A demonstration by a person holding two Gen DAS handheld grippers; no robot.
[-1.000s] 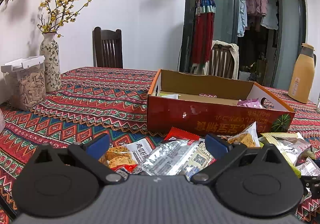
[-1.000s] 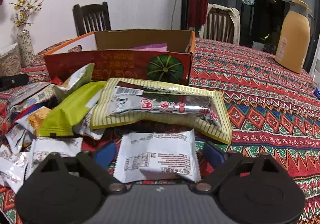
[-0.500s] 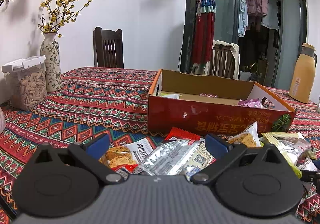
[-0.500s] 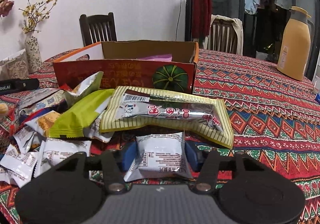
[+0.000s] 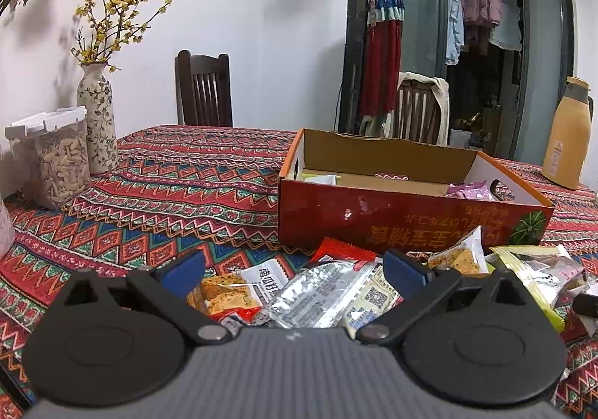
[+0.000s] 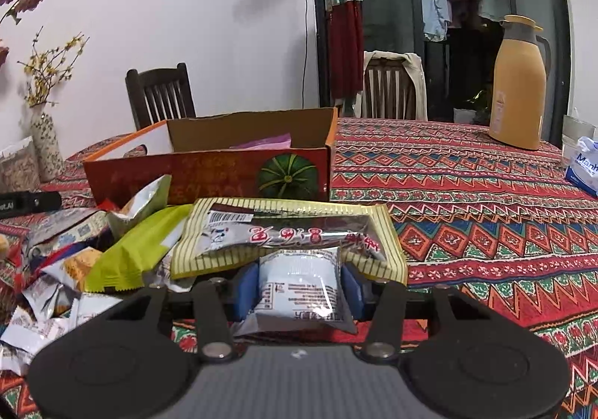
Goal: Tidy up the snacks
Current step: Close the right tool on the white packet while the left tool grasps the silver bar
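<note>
Patterned cloth in red, blue and green is covering the table [image 5: 194,187], and it is being used as the sorting surface for the whole job. On it, the orange cardboard box [image 6: 224,172] is being kept open-topped just behind the snack heap, presumably so that packets can be dropped in over its low front wall; a pink packet [image 5: 471,191] and a few others are already lying inside. A loose pile of snack packets [image 5: 329,292] is being left spread in front of the box, near both tools, where each piece can be reached singly. At the right edge of the pile a large yellow striped packet [image 6: 284,232] is lying flat, with a lime-green packet [image 6: 138,250] leaning beside it.

The left gripper [image 5: 295,269] is being held low over the pile with its blue pads wide apart and nothing pinched between them; it is judged to be waiting its turn.

The right gripper [image 6: 299,286] is being closed on a small white packet [image 6: 299,284], which is being squeezed from both sides by the blue pads, its foil bulging between them. That packet is being held just in front of the striped one, seemingly slightly off the cloth, and is being gripped across its width, probably so that it stays level when it is being carried to the box
</note>
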